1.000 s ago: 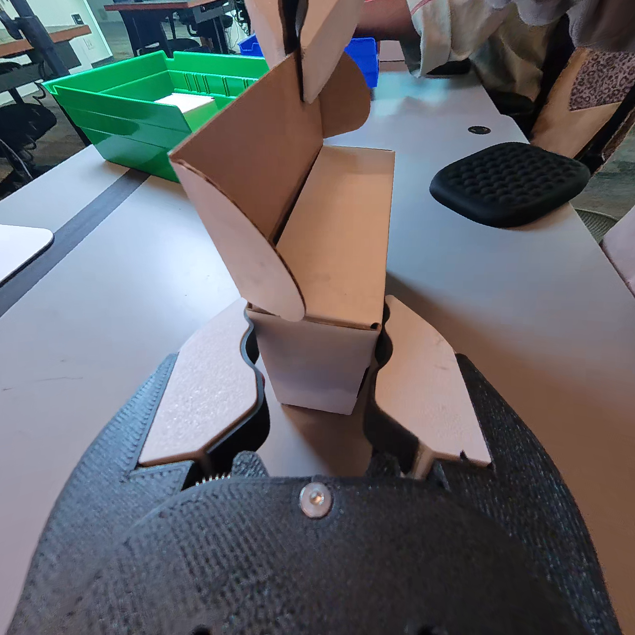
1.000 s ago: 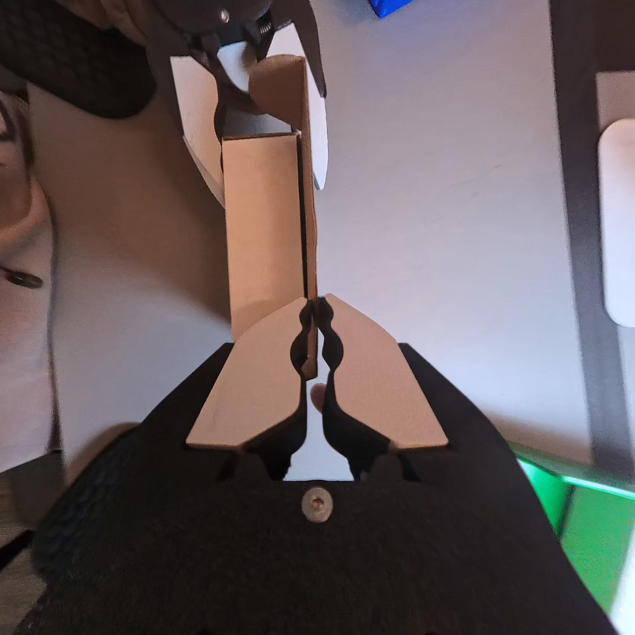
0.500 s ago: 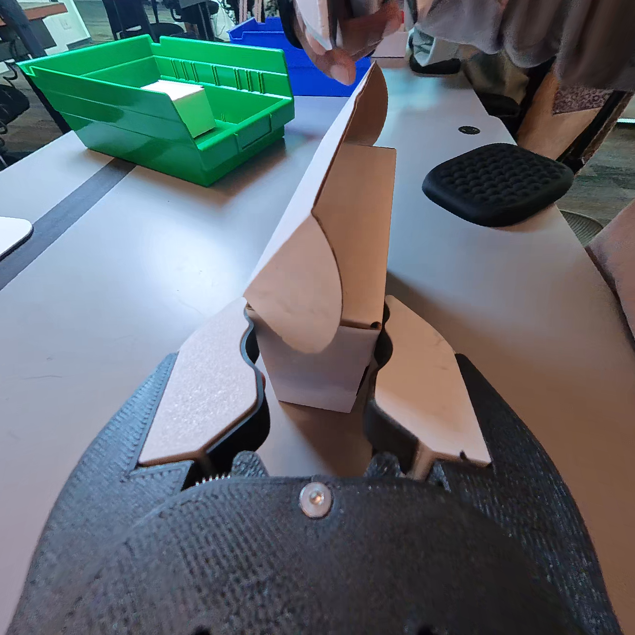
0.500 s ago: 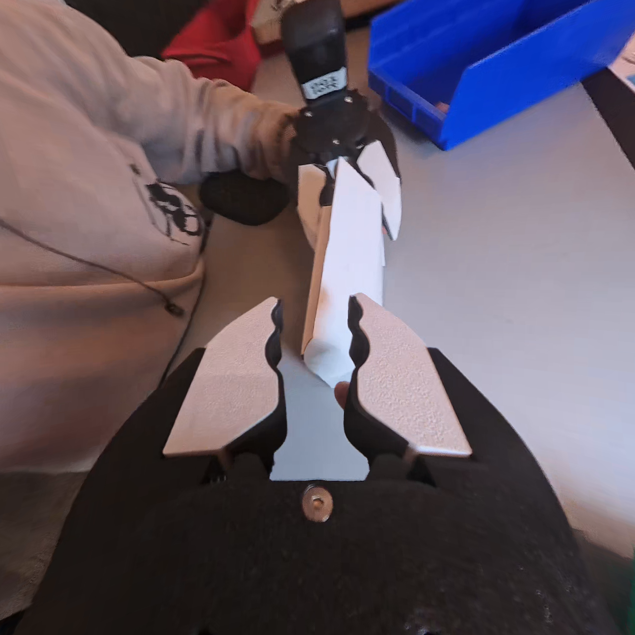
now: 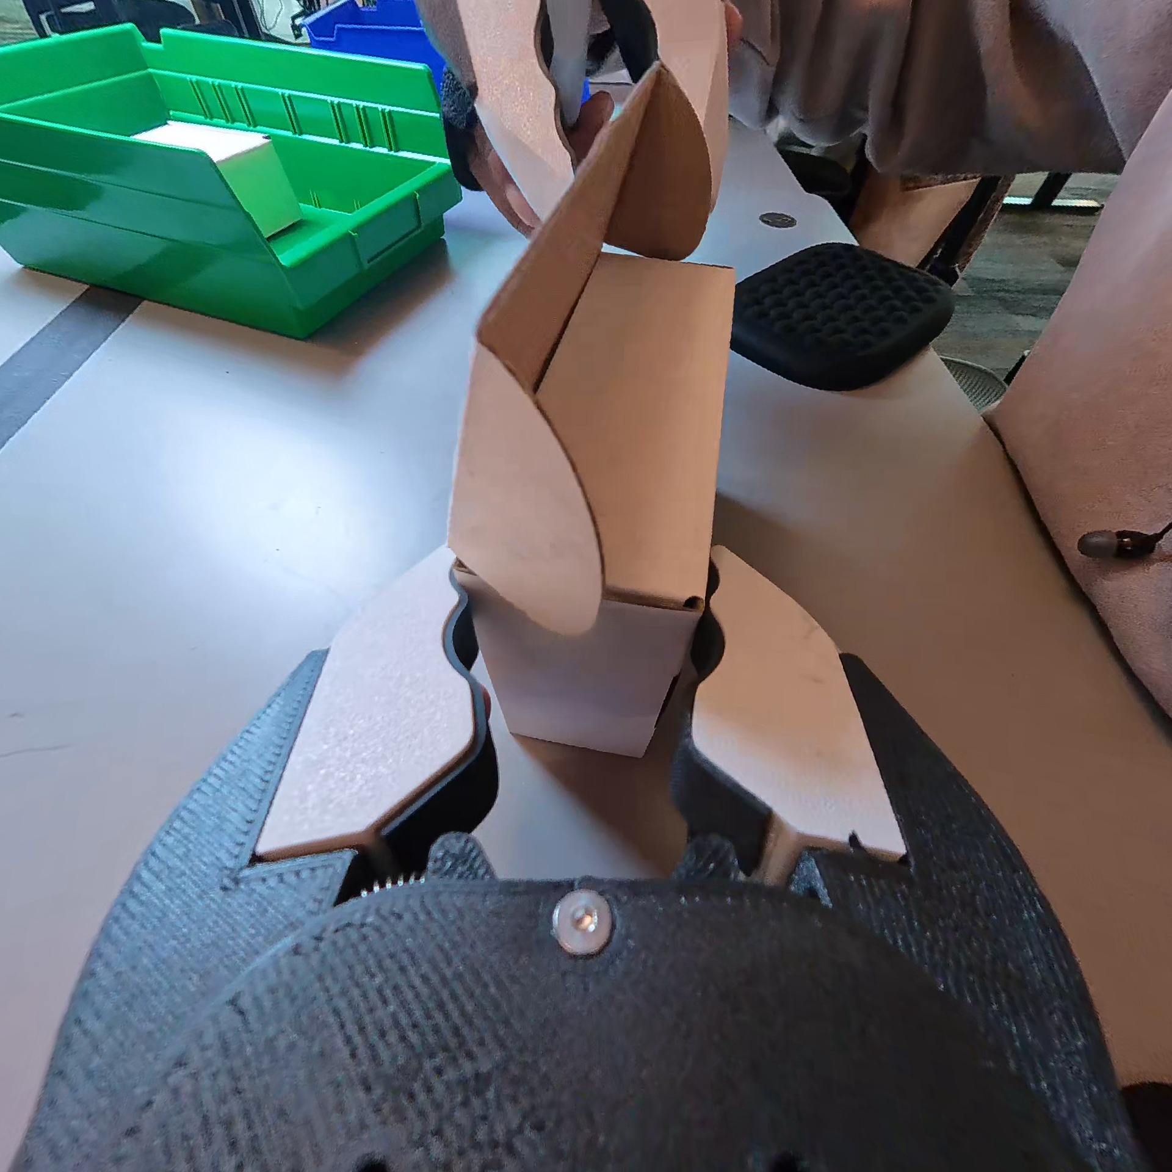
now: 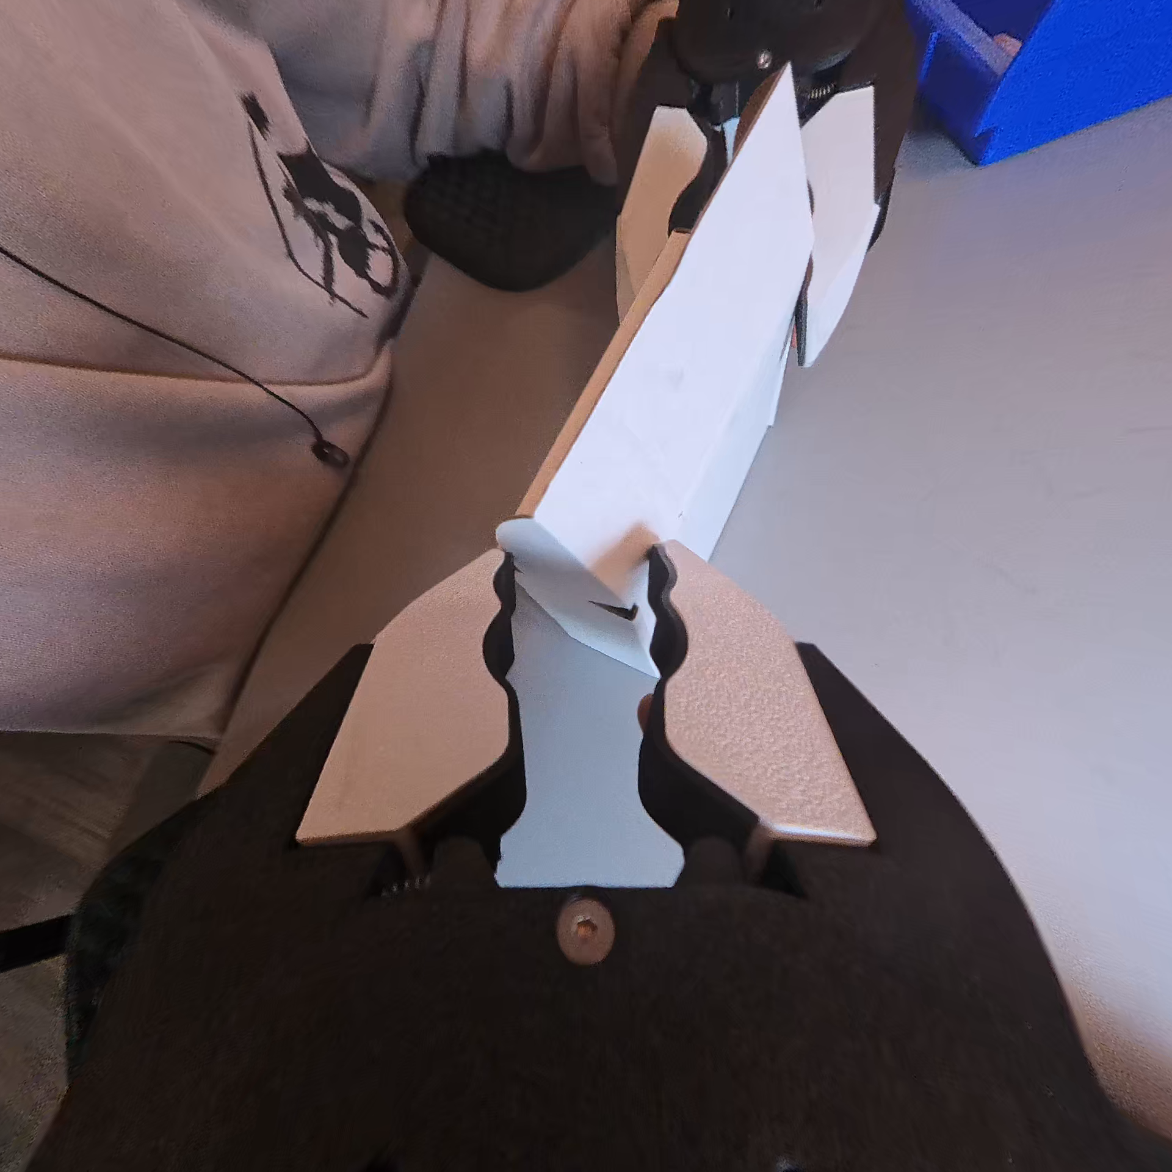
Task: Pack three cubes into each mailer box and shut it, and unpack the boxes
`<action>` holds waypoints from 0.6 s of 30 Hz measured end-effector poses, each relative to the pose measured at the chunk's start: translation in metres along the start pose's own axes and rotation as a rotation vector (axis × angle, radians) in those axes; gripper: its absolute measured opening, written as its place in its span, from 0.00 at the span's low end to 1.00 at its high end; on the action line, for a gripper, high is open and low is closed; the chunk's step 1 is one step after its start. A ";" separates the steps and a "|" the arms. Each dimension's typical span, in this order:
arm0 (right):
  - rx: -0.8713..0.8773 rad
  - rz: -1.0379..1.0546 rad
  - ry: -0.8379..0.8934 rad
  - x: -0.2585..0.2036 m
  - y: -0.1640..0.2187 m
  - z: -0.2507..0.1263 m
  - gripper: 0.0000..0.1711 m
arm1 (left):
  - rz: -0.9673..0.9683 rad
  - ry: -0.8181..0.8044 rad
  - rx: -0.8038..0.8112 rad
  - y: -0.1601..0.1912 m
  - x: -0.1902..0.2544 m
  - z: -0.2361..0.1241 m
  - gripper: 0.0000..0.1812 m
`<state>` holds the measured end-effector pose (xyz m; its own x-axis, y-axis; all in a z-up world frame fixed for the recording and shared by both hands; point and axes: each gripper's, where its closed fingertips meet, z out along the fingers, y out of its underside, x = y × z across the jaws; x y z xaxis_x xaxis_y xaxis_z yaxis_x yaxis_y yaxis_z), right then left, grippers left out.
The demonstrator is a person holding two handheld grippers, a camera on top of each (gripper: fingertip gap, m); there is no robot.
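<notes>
A white mailer box (image 5: 590, 685) with a brown inside stands on the grey table (image 5: 222, 507). My left gripper (image 5: 583, 590) is shut on its near end, one finger on each side wall. The lid (image 5: 634, 412) leans low over the box, with its rounded side flaps hanging outside; the inside of the box is hidden. In the right wrist view my right gripper (image 6: 580, 571) is open, and the lid's (image 6: 685, 355) far flap lies between its fingers. The left gripper (image 6: 761, 95) shows at the box's far end. No cubes are in view.
A green bin (image 5: 190, 209) holding a white box (image 5: 253, 171) stands at the back left, with a blue bin (image 6: 1065, 82) behind it. A black padded armrest (image 5: 837, 311) overhangs the table's right side. A person's torso (image 6: 158, 317) is close by on that side. Left tips to right tips: about 12 cm.
My right gripper let go of the lid's edge and opened. The lid swung down from upright to low over the box. My left gripper kept its hold on the box.
</notes>
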<state>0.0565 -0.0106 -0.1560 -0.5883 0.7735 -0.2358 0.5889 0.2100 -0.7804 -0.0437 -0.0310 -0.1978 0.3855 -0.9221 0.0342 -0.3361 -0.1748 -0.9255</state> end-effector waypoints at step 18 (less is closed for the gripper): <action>-0.135 -0.127 0.099 -0.003 0.001 0.005 0.25 | -0.005 -0.007 -0.009 0.000 0.001 0.001 0.38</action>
<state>0.0566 -0.0158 -0.1592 -0.6095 0.7890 -0.0774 0.5862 0.3828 -0.7140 -0.0425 -0.0312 -0.1983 0.3932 -0.9187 0.0364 -0.3418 -0.1828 -0.9218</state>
